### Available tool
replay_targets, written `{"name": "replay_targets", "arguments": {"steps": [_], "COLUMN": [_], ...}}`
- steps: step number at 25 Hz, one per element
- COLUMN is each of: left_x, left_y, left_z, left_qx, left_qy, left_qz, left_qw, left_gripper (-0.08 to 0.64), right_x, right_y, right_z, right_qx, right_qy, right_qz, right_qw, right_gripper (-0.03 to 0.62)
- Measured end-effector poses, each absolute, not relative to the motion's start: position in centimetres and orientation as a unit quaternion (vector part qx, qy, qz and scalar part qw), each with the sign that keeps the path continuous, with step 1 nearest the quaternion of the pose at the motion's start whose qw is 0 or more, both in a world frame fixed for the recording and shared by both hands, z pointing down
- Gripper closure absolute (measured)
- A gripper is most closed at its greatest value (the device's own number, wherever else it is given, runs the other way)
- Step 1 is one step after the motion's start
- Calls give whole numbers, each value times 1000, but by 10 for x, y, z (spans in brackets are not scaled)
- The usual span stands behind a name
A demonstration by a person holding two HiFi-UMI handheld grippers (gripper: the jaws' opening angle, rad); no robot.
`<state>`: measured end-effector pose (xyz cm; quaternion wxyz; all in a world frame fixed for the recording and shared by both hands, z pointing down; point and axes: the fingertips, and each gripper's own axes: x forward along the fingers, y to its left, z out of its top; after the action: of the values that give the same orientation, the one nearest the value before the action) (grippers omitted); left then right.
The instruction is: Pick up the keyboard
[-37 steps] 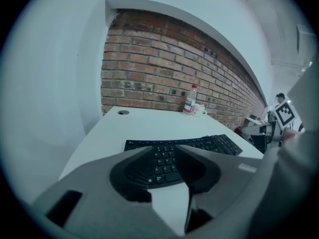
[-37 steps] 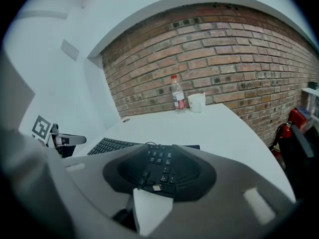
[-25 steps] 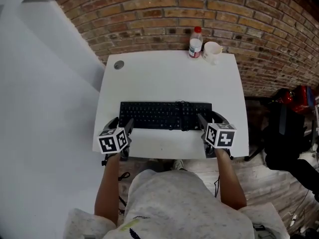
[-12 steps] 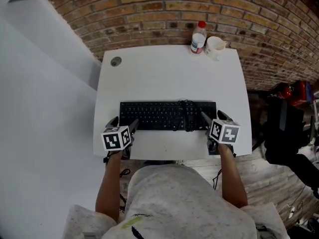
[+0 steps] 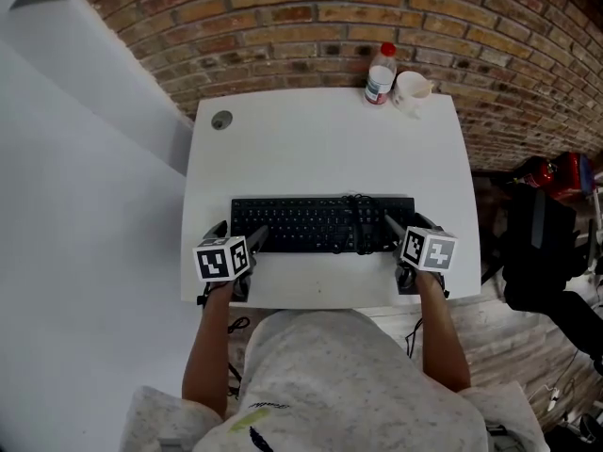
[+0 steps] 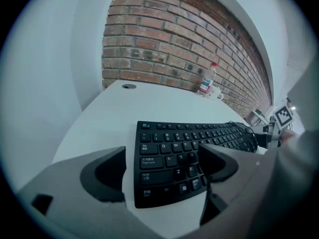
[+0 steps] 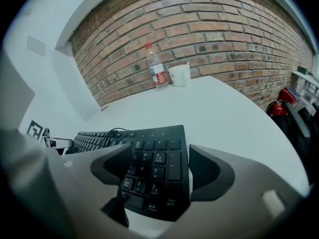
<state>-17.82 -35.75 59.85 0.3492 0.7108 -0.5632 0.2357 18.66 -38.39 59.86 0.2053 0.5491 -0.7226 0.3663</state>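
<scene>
A black keyboard (image 5: 320, 224) lies flat on the white table (image 5: 311, 149), near its front edge, with its cable coiled on top towards the right. My left gripper (image 5: 237, 235) is at the keyboard's left end with its jaws opening. In the left gripper view one jaw stands just off the end of the keyboard (image 6: 184, 151) and the other hangs over the keys, neither pressing. My right gripper (image 5: 407, 226) straddles the number-pad end, open. In the right gripper view its jaws flank the corner of the keyboard (image 7: 149, 148) with a gap at the outer edge.
A plastic bottle (image 5: 381, 73) with a red cap and a white cup (image 5: 412, 89) stand at the table's far right, by the brick wall. A round cable hole (image 5: 221, 120) is at the far left. A black chair (image 5: 537, 252) and a red object (image 5: 556, 172) are on the floor to the right.
Both grippers have sunk a little towards the table at the keyboard's two ends. The keyboard has stayed flat where it was.
</scene>
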Motion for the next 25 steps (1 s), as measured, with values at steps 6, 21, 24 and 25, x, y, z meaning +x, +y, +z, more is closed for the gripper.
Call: {"name": "replay_targets", "arguments": {"steps": [6,21,24,25], "left_x": [-181,-176,-176,-176], "left_y": [-365,-374,-374,-374], "left_z": [604,610,610,610], "left_qx": [709,723,723,723], "left_qy": [-553,-518,-519,-519], "left_qz": [240,241,240,240], "left_qw": [366,388,387,387], "left_gripper": [115,152,152,152], "right_x": [185,183,183,183], "right_y": [-386,-392,-392,-392], "right_z": [599,606,606,606], "right_qx": [548,543,546,547], "right_qy": [-722,-715,-717,-717], "right_qz": [371,391,387,386], "right_qw": [203,200,195,195], "right_gripper": [233,215,213,213]}}
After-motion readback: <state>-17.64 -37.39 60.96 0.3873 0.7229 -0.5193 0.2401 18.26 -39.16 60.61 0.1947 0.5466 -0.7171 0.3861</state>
